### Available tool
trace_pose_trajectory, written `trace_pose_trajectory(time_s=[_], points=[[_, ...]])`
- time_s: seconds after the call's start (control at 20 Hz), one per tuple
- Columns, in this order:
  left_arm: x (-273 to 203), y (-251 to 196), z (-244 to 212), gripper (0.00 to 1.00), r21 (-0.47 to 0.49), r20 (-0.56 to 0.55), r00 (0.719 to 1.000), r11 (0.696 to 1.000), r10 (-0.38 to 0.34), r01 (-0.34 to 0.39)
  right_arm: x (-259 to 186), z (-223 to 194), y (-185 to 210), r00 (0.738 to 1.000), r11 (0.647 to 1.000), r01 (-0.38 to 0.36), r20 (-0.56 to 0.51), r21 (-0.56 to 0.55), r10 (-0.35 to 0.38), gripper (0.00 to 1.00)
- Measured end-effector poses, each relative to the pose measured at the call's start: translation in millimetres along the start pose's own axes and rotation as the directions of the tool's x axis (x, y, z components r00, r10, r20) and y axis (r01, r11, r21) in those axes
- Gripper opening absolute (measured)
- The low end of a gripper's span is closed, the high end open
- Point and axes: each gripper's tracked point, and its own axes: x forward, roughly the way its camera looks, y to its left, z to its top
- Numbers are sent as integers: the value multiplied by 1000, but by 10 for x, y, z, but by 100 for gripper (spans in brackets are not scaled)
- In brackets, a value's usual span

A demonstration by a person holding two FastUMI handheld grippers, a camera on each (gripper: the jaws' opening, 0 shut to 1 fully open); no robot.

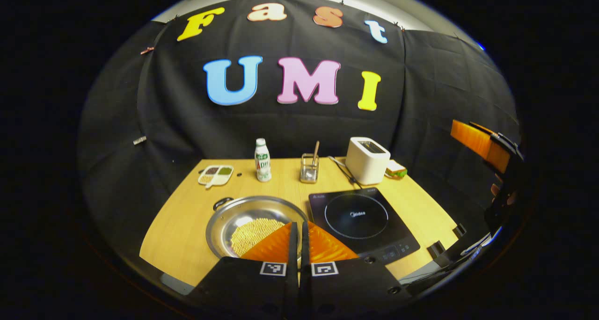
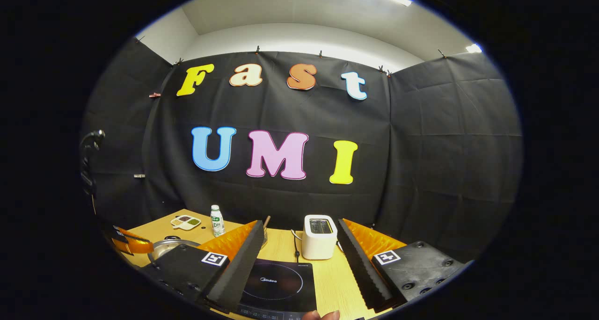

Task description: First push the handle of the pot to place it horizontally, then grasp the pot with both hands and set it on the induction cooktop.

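Left claw (image 1: pixel 298 231) hangs over the near rim of the pot (image 1: pixel 255 224), its fingers pressed together on nothing. Right claw (image 2: pixel 299 259) is spread wide above the cooktop (image 2: pixel 278 282). On the counter (image 1: pixel 187 226) the pot, with pale grains inside, sits just left of the cooktop, its small handle (image 1: pixel 222 201) at the far-left rim. A toaster (image 1: pixel 367 160) stands behind the cooktop.

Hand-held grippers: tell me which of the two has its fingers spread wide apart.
The right hand-held gripper: in the right gripper view its fingers splay wide over the induction cooktop. The left hand-held gripper has its fingers pressed together above the pot.
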Motion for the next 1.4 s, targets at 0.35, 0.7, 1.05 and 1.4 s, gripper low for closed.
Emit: trace_pose_trajectory(time_s=[0.35, 0.7, 1.05, 1.4], points=[[161, -67, -963, 5, -56, -353, 932, 996, -86, 70, 5, -41, -21, 999, 1000, 19, -26, 2, -19, 97], [309, 63, -1565, 5, -144, -568, 813, 988, -131, 58, 16, -72, -56, 998, 999, 50, -50, -1, -50, 97], [661, 216, -1788, 5, -93, -661, 744, 995, -97, 48, -49, -150, -164, 994, 996, 90, -63, 5, -89, 97], [896, 69, -1760, 5, -89, -671, 734, 994, -104, 60, 0, -183, -219, 990, 993, 117, -78, 1, -116, 97]])
